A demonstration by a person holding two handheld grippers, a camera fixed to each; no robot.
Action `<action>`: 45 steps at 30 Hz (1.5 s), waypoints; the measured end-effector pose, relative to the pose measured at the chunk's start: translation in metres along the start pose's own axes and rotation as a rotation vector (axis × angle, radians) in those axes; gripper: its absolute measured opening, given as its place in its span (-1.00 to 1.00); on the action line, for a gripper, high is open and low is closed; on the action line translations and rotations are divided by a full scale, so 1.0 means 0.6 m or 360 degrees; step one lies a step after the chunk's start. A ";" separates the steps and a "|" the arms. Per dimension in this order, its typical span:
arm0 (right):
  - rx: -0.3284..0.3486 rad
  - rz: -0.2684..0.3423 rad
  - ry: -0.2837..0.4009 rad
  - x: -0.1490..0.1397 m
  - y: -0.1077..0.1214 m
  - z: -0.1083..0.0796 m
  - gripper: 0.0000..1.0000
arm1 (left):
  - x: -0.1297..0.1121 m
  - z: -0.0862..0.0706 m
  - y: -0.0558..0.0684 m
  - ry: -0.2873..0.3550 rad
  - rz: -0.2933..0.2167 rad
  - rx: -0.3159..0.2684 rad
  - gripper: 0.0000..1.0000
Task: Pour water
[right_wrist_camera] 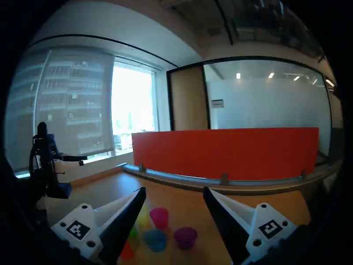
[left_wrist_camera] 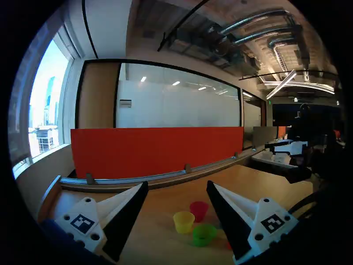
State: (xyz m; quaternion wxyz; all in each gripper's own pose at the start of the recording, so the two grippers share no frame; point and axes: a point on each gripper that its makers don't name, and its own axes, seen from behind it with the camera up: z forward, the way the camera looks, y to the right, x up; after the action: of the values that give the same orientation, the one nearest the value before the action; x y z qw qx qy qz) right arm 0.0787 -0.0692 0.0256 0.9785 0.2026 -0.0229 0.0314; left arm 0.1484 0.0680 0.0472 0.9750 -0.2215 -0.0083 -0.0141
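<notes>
Orange partition [left_wrist_camera: 154, 150] stands along the bench's far edge, with a window [left_wrist_camera: 44, 115] beyond the left end.

In the left gripper view, the left gripper [left_wrist_camera: 177, 183] hangs over the wooden bench [left_wrist_camera: 167, 198]. Its fingers are spread wide and nothing is between them. Under the gap, well short of the far edge, stand three upright cups close together. A yellow cup [left_wrist_camera: 183, 221] has a red cup [left_wrist_camera: 199, 210] just behind it and a green cup [left_wrist_camera: 204, 234] just in front.

In the right gripper view, the right gripper [right_wrist_camera: 174, 189] is likewise wide open and empty above the bench. Below it a pink cup [right_wrist_camera: 159, 217], a blue cup [right_wrist_camera: 155, 239] and a purple cup [right_wrist_camera: 185, 236] sit clustered. More cups are partly hidden behind the finger on the picture's left. Whether any cup holds water cannot be told.
</notes>
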 end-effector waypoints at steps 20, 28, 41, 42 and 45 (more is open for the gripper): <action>0.0353 -0.0292 -0.0274 -0.040 -0.083 0.030 1.00 | -0.046 0.023 0.044 -0.0187 0.0053 -0.0303 0.97; 0.0371 -0.0318 -0.0433 -0.091 -0.064 0.034 1.00 | -0.084 0.030 0.051 -0.0288 0.0093 -0.0377 0.97; 0.0427 -0.0320 -0.0599 -0.167 -0.057 0.057 1.00 | -0.174 0.049 0.060 -0.0492 0.0166 -0.0457 0.97; 0.0430 -0.0327 -0.0609 -0.172 -0.057 0.059 1.00 | -0.181 0.051 0.061 -0.0508 0.0173 -0.0465 0.97; 0.0428 -0.0355 -0.0645 -0.192 -0.054 0.064 1.00 | -0.201 0.057 0.066 -0.0551 0.0189 -0.0493 0.97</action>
State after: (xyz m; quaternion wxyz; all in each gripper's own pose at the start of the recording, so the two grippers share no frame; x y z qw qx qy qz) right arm -0.0351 -0.1201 0.0418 0.9157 0.3341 -0.1915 -0.1152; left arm 0.0290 0.1215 0.0581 0.9126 -0.3676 -0.1600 0.0804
